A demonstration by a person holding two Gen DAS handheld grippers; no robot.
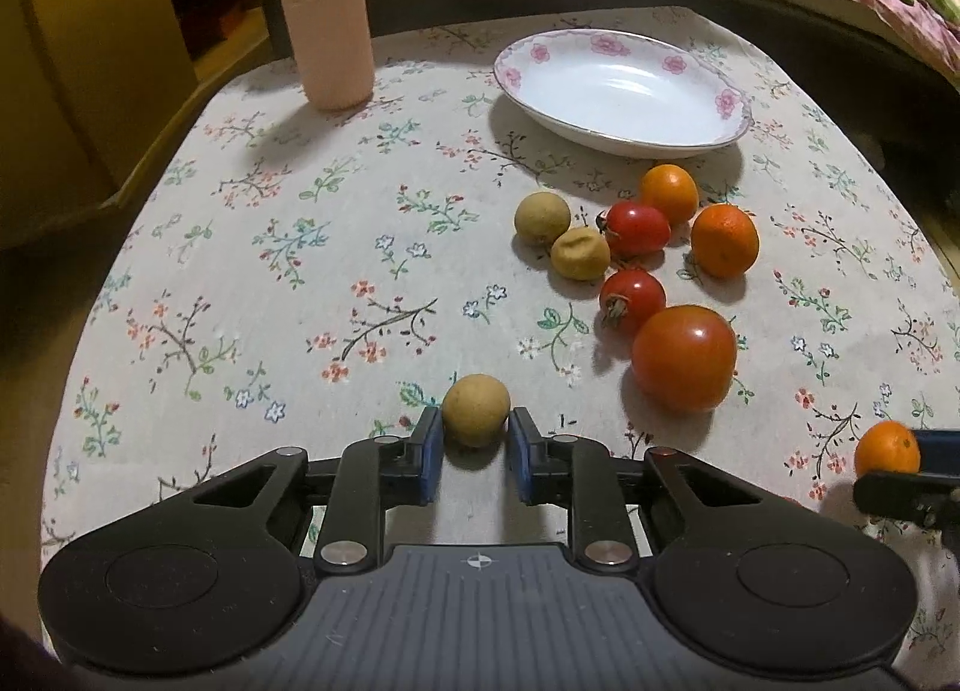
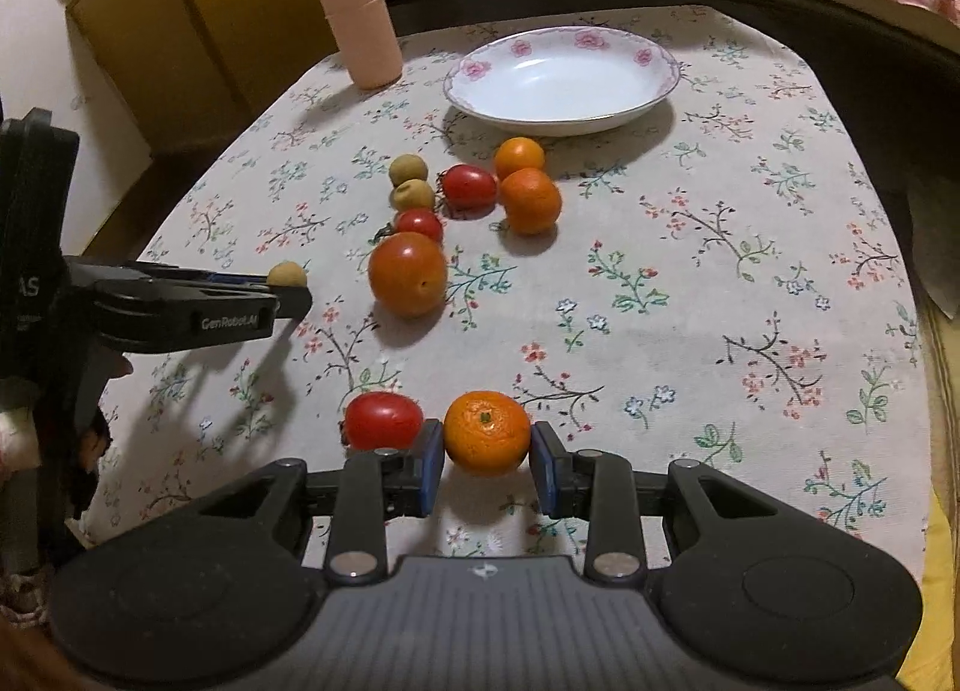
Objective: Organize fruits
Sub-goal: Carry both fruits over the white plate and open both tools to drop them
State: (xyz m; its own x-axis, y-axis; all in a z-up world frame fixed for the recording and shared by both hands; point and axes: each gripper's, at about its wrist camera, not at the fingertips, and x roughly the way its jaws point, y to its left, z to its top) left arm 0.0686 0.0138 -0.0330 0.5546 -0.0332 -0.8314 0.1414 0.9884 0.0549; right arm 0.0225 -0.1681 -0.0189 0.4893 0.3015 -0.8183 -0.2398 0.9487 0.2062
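Nearest me, my left gripper [image 1: 476, 434] is clamped on a small round tan longan [image 1: 476, 409], its blue pads touching both sides. My right gripper [image 2: 486, 449] is closed the same way around a small orange mandarin [image 2: 486, 432], with a red cherry tomato [image 2: 383, 420] just beside its left finger. Past them on the floral tablecloth [image 2: 690, 283] I see a large orange-red tomato [image 1: 684, 358], then a loose cluster of two red tomatoes, two tan longans and two mandarins. Farther back sits the empty white shallow dish with pink flowers [image 1: 624, 91], and left of it a tall pale pink cylinder bottle [image 1: 327, 7].
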